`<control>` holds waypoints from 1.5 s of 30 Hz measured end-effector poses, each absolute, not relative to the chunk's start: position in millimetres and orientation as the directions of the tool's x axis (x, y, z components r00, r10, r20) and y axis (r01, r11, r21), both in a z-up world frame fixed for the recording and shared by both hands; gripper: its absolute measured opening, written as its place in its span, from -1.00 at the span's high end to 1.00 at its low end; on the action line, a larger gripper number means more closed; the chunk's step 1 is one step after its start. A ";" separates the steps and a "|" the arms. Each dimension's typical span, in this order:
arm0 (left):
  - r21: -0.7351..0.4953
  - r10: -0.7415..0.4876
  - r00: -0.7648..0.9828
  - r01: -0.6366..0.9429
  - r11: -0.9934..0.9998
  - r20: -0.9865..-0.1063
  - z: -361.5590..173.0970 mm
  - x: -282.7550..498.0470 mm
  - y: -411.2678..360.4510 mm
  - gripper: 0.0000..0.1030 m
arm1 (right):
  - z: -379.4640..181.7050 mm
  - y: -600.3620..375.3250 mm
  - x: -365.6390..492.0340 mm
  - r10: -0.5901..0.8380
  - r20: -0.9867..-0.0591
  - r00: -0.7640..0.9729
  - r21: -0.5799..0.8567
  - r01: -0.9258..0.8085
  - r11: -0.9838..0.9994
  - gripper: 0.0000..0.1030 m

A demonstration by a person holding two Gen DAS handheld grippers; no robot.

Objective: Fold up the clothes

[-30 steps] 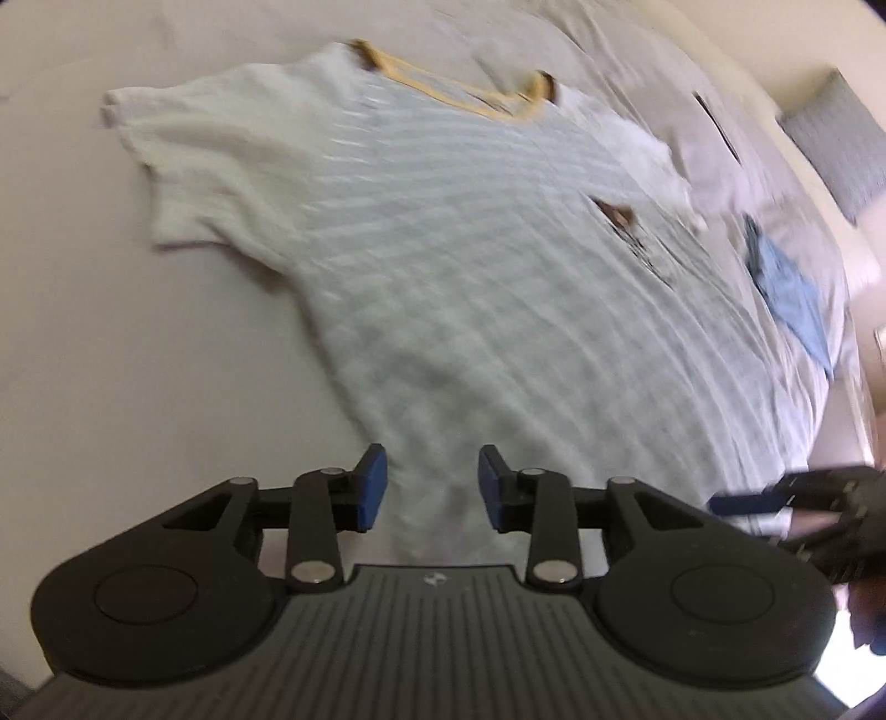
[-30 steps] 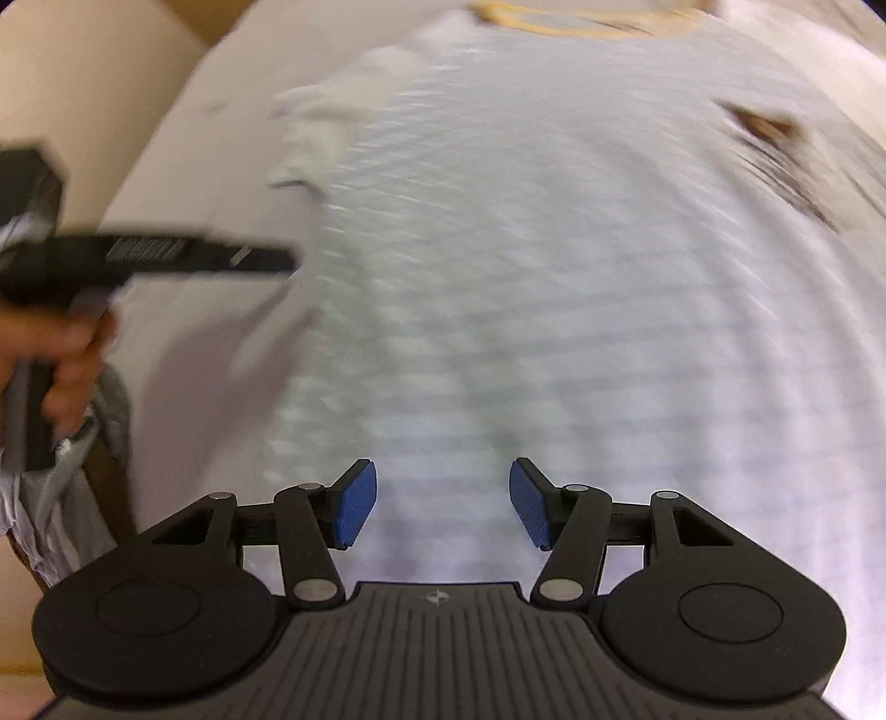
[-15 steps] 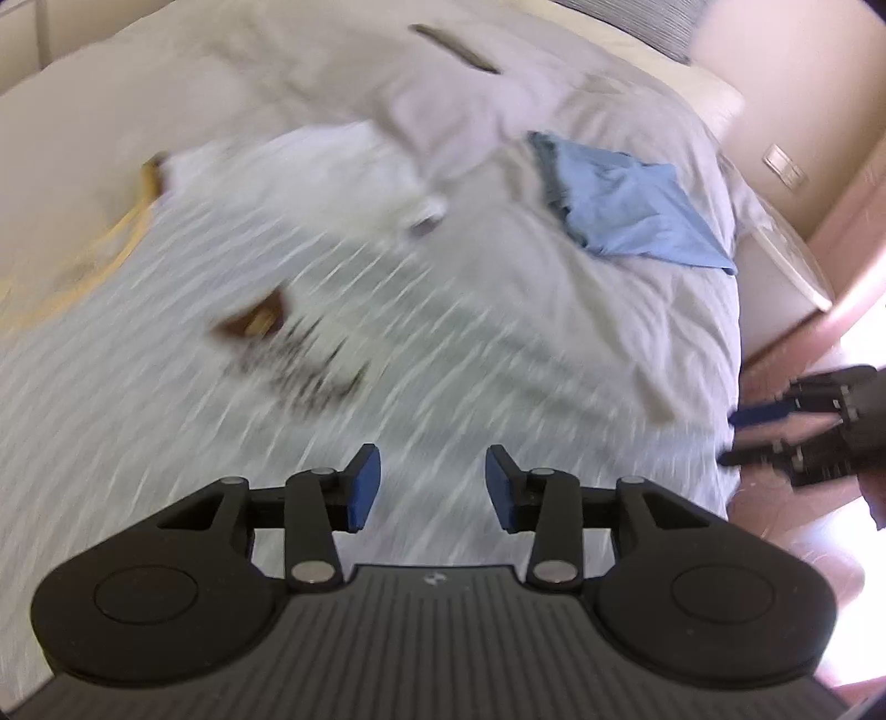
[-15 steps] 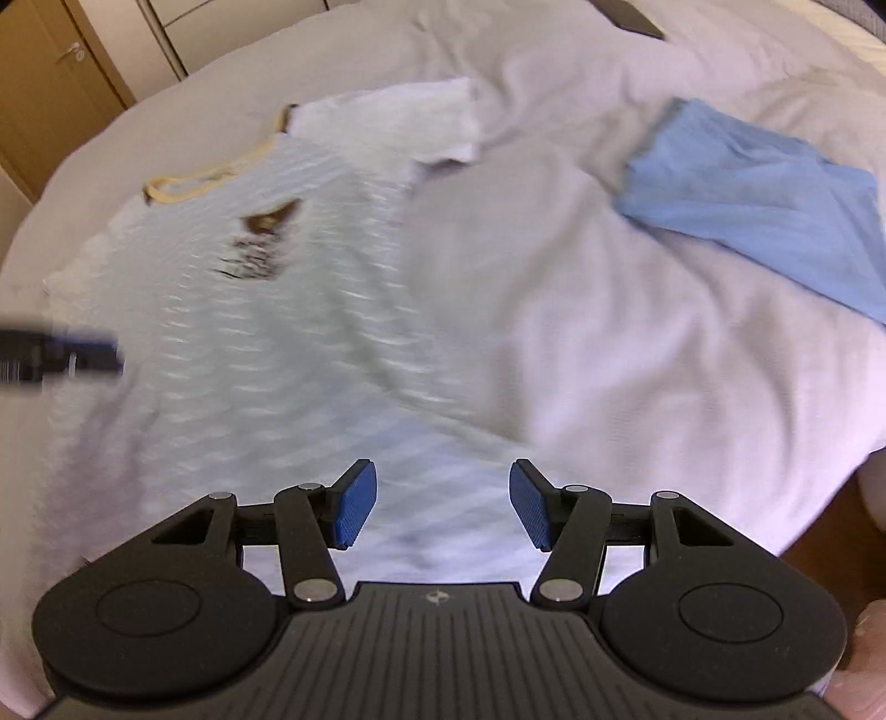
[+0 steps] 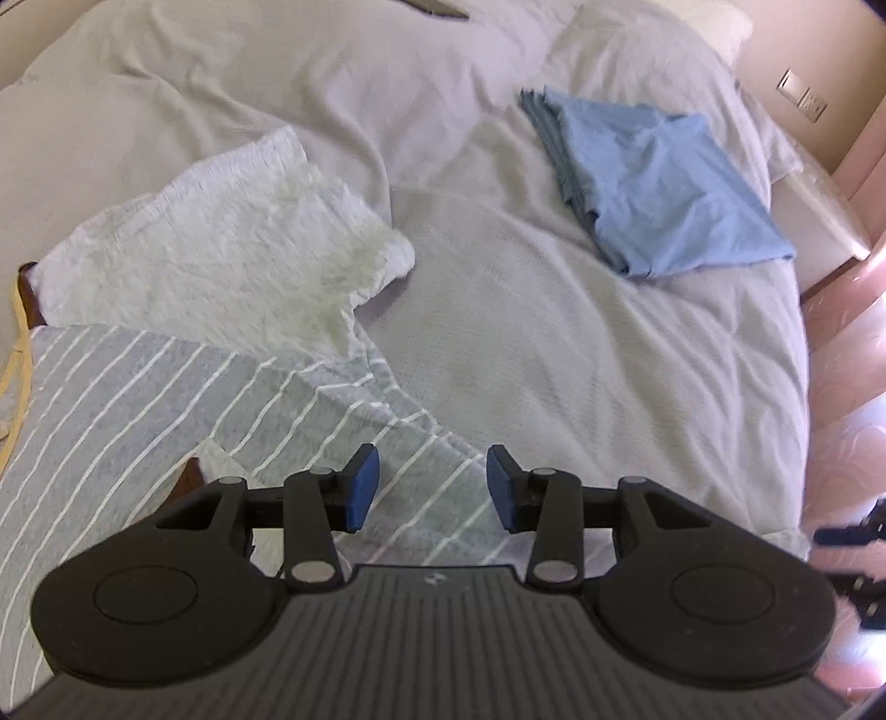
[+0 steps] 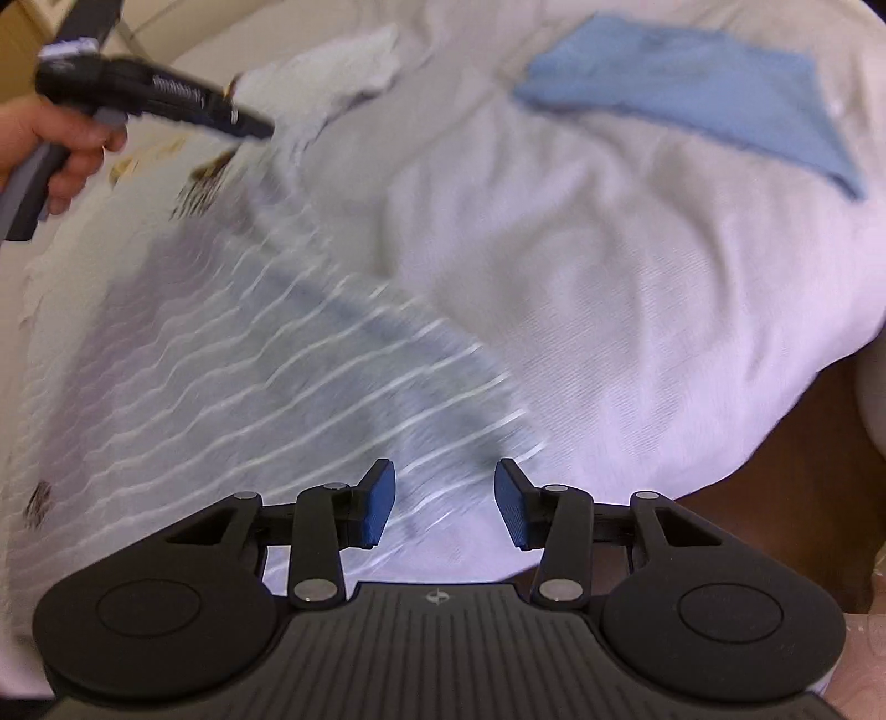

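Note:
A grey T-shirt with thin white stripes [image 5: 138, 382] [image 6: 232, 354] lies spread flat on the bed, its white sleeve [image 5: 232, 243] pointing up the bed. My left gripper [image 5: 432, 493] hangs open over the shirt's right side near the sleeve seam, nothing between its blue pads. My right gripper [image 6: 443, 507] stands open above the shirt's lower right hem, empty too. In the right wrist view a hand [image 6: 61, 144] holds the left gripper's handle at the upper left. The shirt's collar and chest print [image 6: 199, 183] are blurred.
A folded blue garment [image 5: 664, 183] [image 6: 692, 94] rests on the white bedcover [image 5: 581, 360] to the upper right. The bed's right edge [image 5: 797, 310] drops to a pinkish floor. A pillow [image 5: 714, 22] lies at the far top.
Both grippers swung from over the shirt's middle toward its right side and hem. The views now take in the blue garment and the bed's edge. Both stayed open.

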State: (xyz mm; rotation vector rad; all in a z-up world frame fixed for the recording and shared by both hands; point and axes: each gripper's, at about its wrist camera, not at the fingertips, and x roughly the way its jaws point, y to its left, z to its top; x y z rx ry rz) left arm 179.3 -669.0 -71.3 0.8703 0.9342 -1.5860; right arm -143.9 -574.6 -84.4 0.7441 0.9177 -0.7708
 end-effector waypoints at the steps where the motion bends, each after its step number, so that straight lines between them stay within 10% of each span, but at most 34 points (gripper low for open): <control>1: -0.132 -0.402 -0.181 0.981 -0.145 -0.898 -74.7 179.0 -670.0 0.28 | -83.4 -576.3 -147.9 -0.279 -0.874 0.397 0.225 0.842 0.491 0.14; 7: -0.125 -0.347 -0.165 0.983 -0.136 -0.923 -93.8 178.1 -675.2 0.28 | -101.0 -603.1 -160.8 -0.246 -0.857 0.453 0.328 0.847 0.418 0.18; 9: -0.143 -0.343 -0.173 0.984 -0.110 -0.923 -95.7 179.7 -676.6 0.28 | -96.9 -598.9 -164.6 -0.237 -0.857 0.457 0.330 0.842 0.427 0.97; 35: -0.146 -0.324 -0.114 0.986 0.076 -0.939 -94.7 185.1 -723.8 0.30 | -83.1 -560.2 -173.1 -0.162 -0.885 0.438 0.325 0.826 0.460 0.97; 43: 0.145 -0.408 0.043 0.964 -0.222 -0.912 -99.0 155.2 -761.5 0.32 | -81.7 -561.7 -172.0 -0.163 -0.889 0.429 0.320 0.834 0.451 0.97; 45: 0.176 -0.389 0.063 0.949 -0.260 -0.919 -112.3 152.5 -774.2 0.64 | -82.8 -562.3 -171.9 -0.163 -0.889 0.427 0.319 0.836 0.447 0.97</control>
